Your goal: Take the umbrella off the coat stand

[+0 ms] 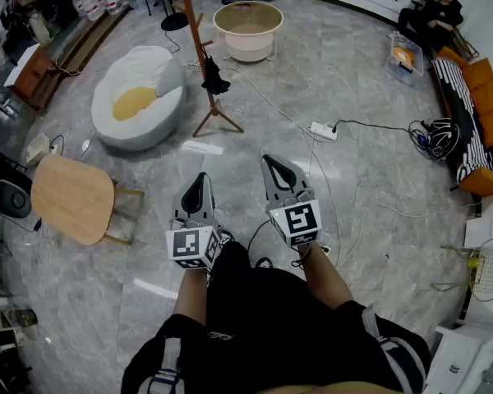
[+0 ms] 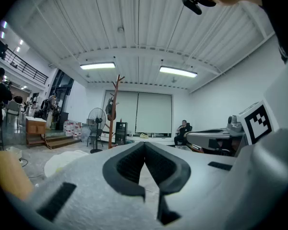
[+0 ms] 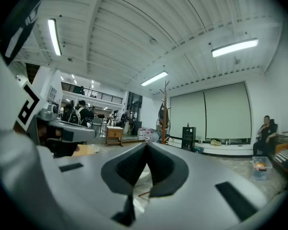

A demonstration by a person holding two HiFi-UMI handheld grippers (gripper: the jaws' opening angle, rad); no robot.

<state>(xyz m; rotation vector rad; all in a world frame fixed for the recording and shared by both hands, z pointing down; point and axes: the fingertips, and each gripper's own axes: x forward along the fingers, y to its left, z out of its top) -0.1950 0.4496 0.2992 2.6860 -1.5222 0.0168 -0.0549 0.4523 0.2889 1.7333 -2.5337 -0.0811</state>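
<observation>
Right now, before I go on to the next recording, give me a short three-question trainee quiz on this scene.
1. True or false: the umbrella hangs on the coat stand.
2. The left gripper and right gripper have their fingers: A) wide apart, B) closed on nothing, C) closed on the umbrella.
3. In the head view, which white seat sits left of the stand?
Key: 1 true; 2 B; 3 the beanbag.
</observation>
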